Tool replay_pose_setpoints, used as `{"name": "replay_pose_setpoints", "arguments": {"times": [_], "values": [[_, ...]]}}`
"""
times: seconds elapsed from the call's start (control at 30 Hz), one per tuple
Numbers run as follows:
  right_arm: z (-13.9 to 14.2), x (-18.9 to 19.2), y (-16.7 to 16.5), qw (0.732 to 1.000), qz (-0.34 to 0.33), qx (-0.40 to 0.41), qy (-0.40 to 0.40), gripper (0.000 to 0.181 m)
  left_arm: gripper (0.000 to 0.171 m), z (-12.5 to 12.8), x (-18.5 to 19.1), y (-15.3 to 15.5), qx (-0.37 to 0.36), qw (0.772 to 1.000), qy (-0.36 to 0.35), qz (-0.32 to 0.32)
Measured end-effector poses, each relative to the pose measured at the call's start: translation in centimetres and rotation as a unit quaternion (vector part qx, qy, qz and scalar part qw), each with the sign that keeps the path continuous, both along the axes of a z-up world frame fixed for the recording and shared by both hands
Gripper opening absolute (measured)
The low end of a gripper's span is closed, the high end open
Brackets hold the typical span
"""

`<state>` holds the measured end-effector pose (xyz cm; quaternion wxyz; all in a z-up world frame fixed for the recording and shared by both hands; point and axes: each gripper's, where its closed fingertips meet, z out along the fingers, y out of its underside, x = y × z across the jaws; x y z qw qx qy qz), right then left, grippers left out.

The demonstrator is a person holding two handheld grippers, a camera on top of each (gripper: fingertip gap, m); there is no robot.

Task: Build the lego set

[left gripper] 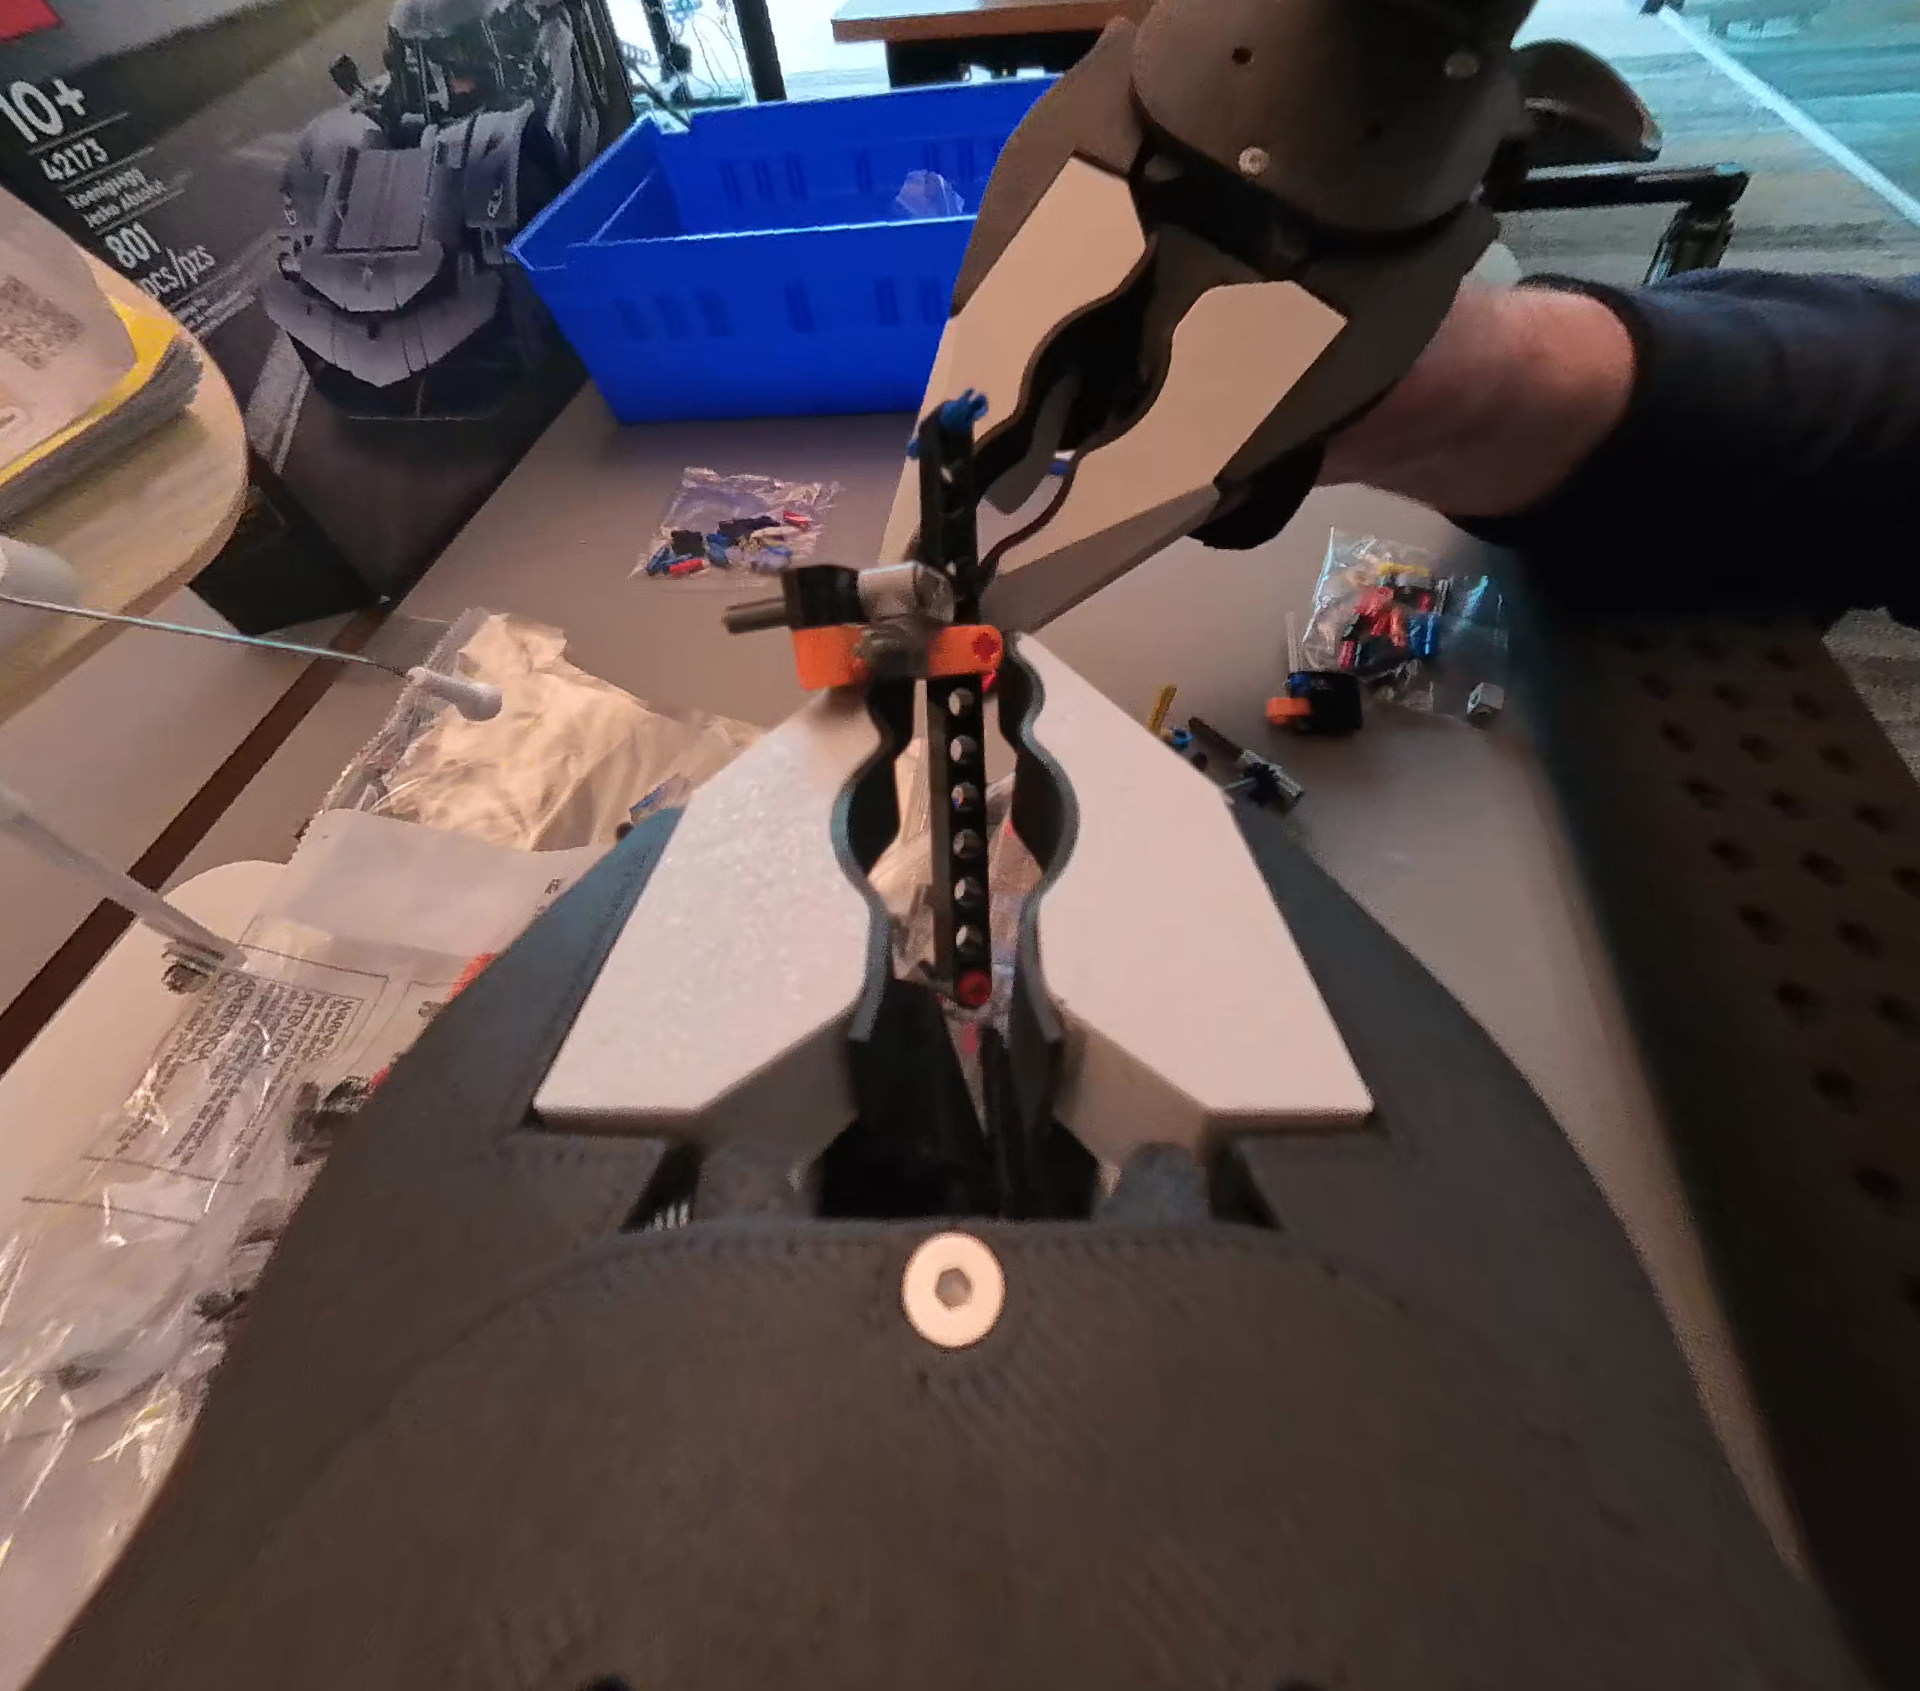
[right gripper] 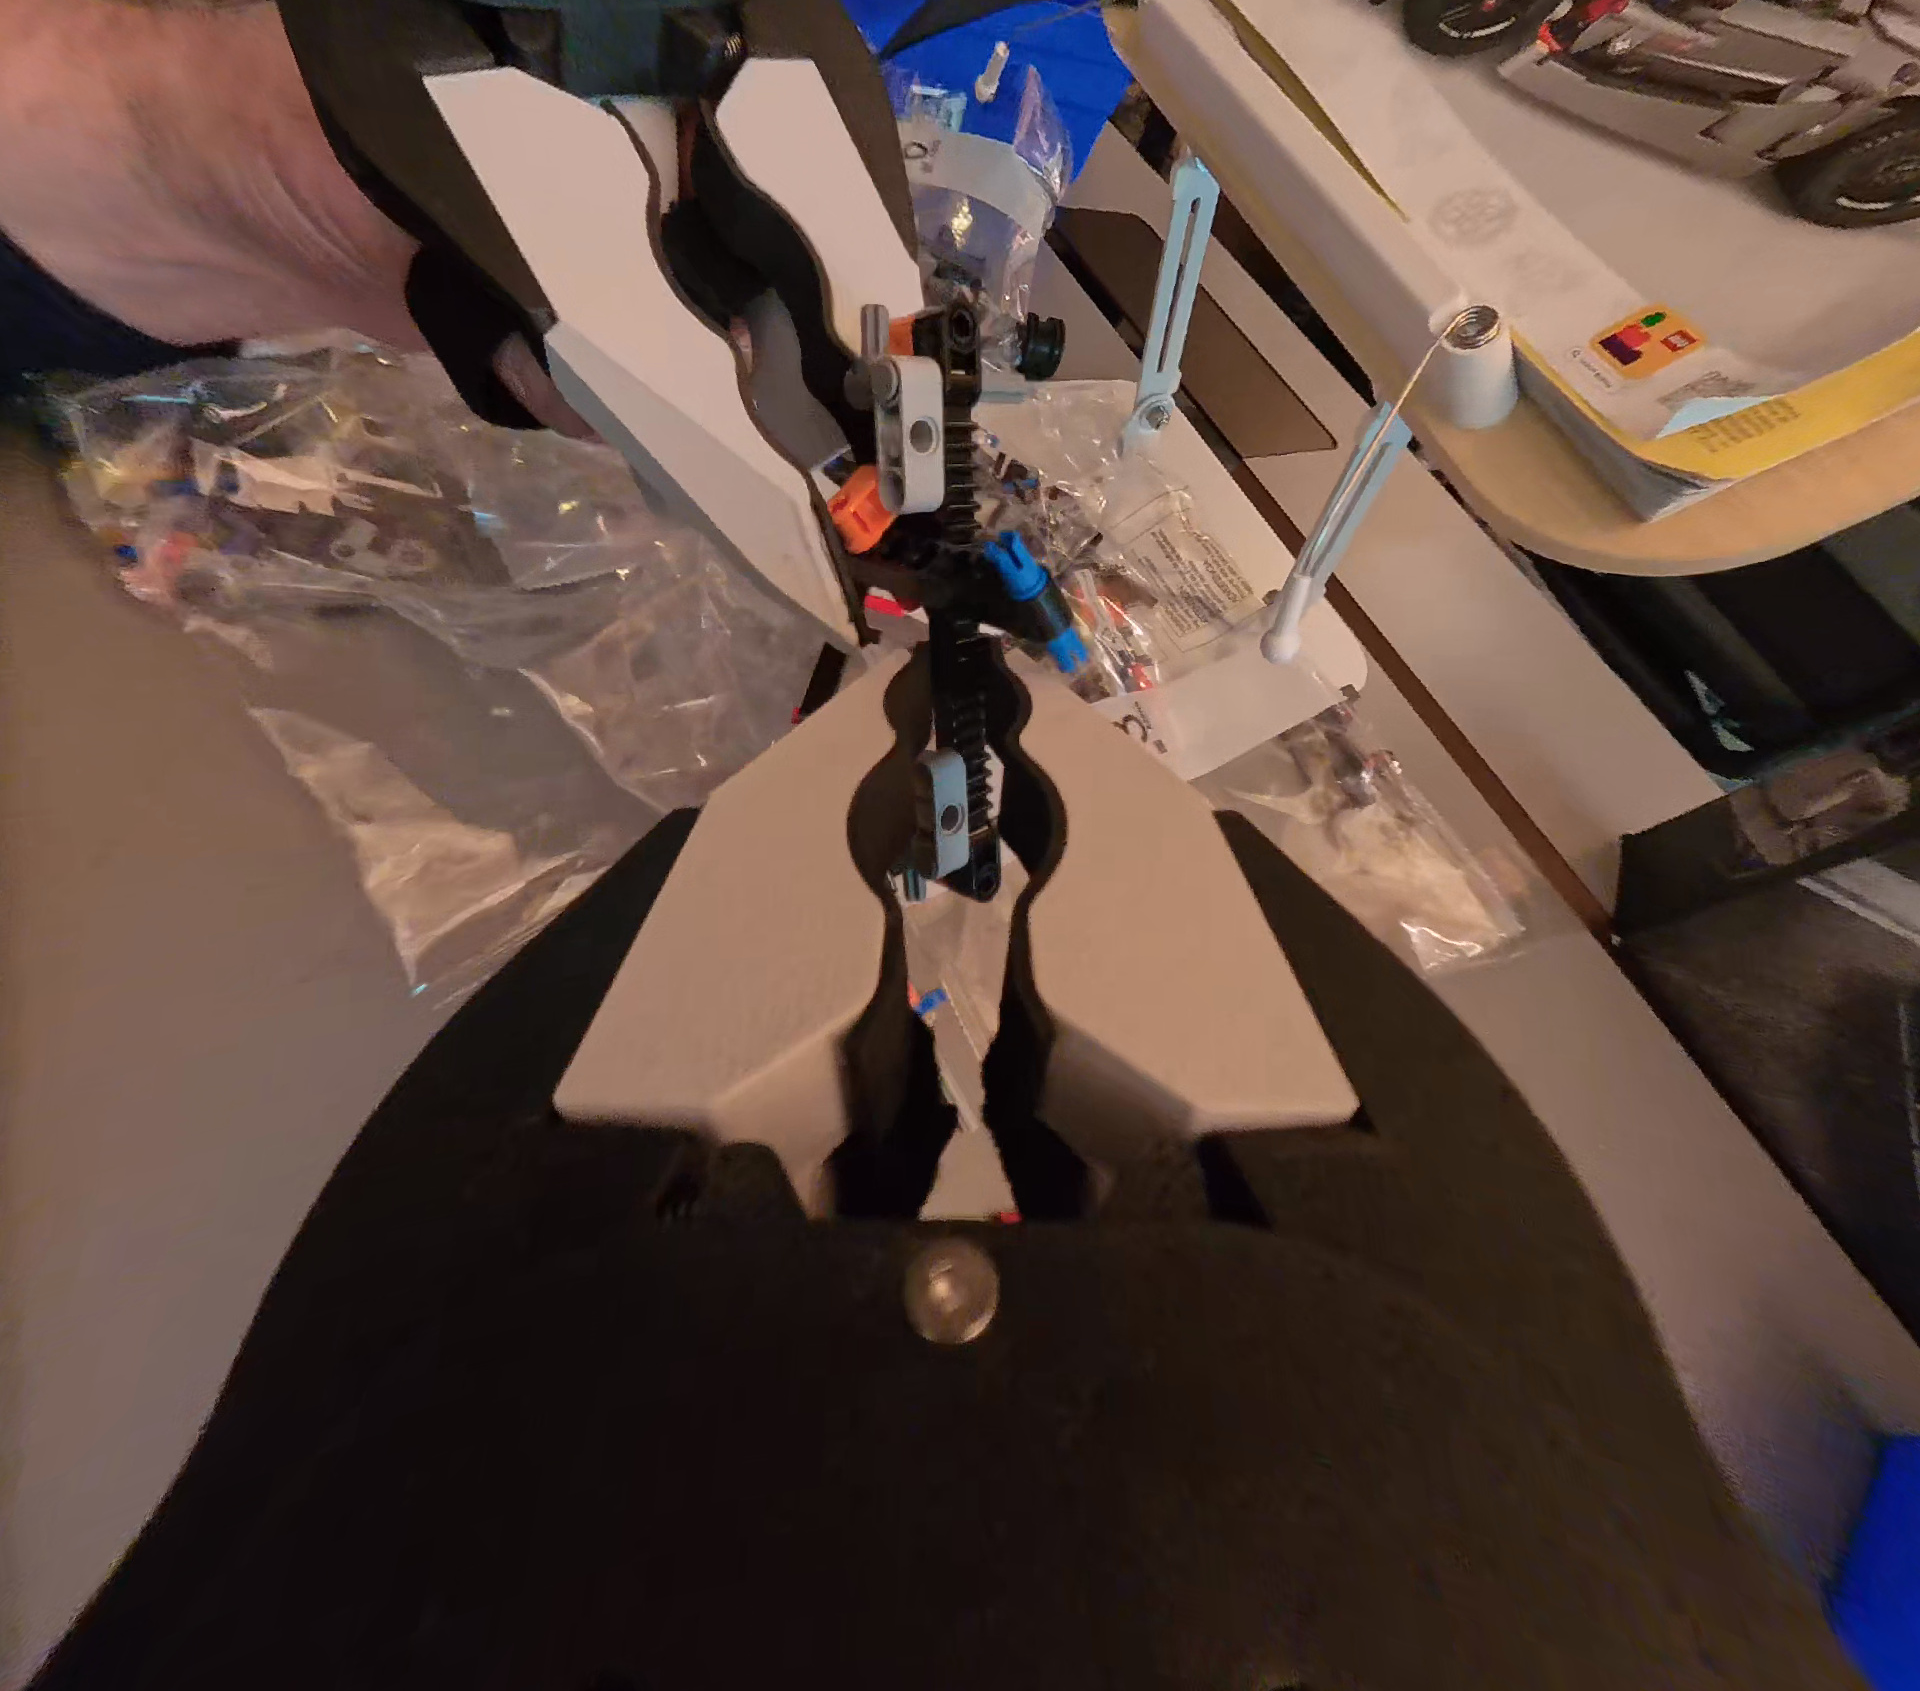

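A small lego assembly (left gripper: 961,810) is held in the air between both grippers: a long black beam with holes, an orange piece (left gripper: 894,654) and a grey connector (left gripper: 909,592) across it. In the right wrist view it (right gripper: 961,737) also shows a blue pin (right gripper: 1023,581) and light grey pieces. My left gripper (left gripper: 945,675) is shut on the beam's lower part. My right gripper (right gripper: 956,685) is shut on the other end and reaches in from the upper right in the left wrist view (left gripper: 961,581). The left gripper (right gripper: 873,478) comes in from the upper left in the right wrist view.
A blue bin (left gripper: 748,311) and the set's box (left gripper: 312,135) stand at the back of the table. Small bags of parts (left gripper: 743,524) (left gripper: 1392,602) and loose pieces (left gripper: 1314,701) lie on it. Crumpled clear bags (left gripper: 520,758) lie left. An instruction booklet (right gripper: 1558,187) rests on a wooden stand. Only a small space, under 4 cm, lies between the two pairs of fingers.
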<state>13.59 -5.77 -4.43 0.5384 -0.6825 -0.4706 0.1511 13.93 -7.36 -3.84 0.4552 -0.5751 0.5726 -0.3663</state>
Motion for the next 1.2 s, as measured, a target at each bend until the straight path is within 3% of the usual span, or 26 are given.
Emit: {"name": "replay_pose_setpoints", "arguments": {"times": [0.23, 0.37, 0.47, 0.57, 0.6, 0.77, 0.97, 1.07, 1.13, 1.2], "values": [[2.6, 2.4, -0.8, 0.999, 0.015, 0.03, 0.027, 0.006, 0.014, -0.2, -0.6, 0.8, 0.032, 0.999, 0.025, 0.025], [4.8, 1.8, -2.1, 0.994, 0.051, 0.061, 0.072, 0.02, 0.014, -0.7, -0.6, 1.3, 0.068, 0.995, 0.053, 0.046], [3.9, 0.0, -1.9, 0.995, 0.032, 0.087, 0.027, 0.034, 0.014, -1.7, -0.2, 1.2, 0.103, 0.989, 0.091, 0.055], [1.9, -1.0, -1.1, 0.996, 0.009, 0.084, -0.021, 0.031, 0.014, -2.4, 0.6, 0.9, 0.125, 0.984, 0.112, 0.056], [1.5, -0.9, -0.6, 0.997, -0.004, 0.077, -0.026, 0.022, 0.014, -2.5, 0.9, 0.6, 0.127, 0.984, 0.115, 0.05], [0.9, -0.6, -0.6, 1.0, 0.002, 0.028, -0.009, 0.012, 0.014, -2.8, 1.2, 0.6, 0.141, 0.98, 0.127, 0.057], [1.5, -0.4, -1.3, 0.998, 0.039, -0.016, 0.043, 0.01, 0.012, -2.1, 1.1, -0.4, 0.118, 0.987, 0.103, 0.026], [2.1, 4.3, 1.4, 0.997, -0.054, -0.003, 0.046, 0.005, 0.008, -1.0, -0.5, 0.1, 0.117, 0.988, 0.091, 0.035], [4.3, 5.9, 0.7, 0.989, -0.015, -0.033, 0.144, 0.004, 0.008, 1.3, -1.9, 0.5, 0.099, 0.993, 0.04, 0.04], [3.5, 4.8, 0.4, 0.994, -0.003, -0.03, 0.108, 0.006, 0.008, 0.5, -1.6, 0.0, 0.095, 0.994, 0.056, 0.019]]}}
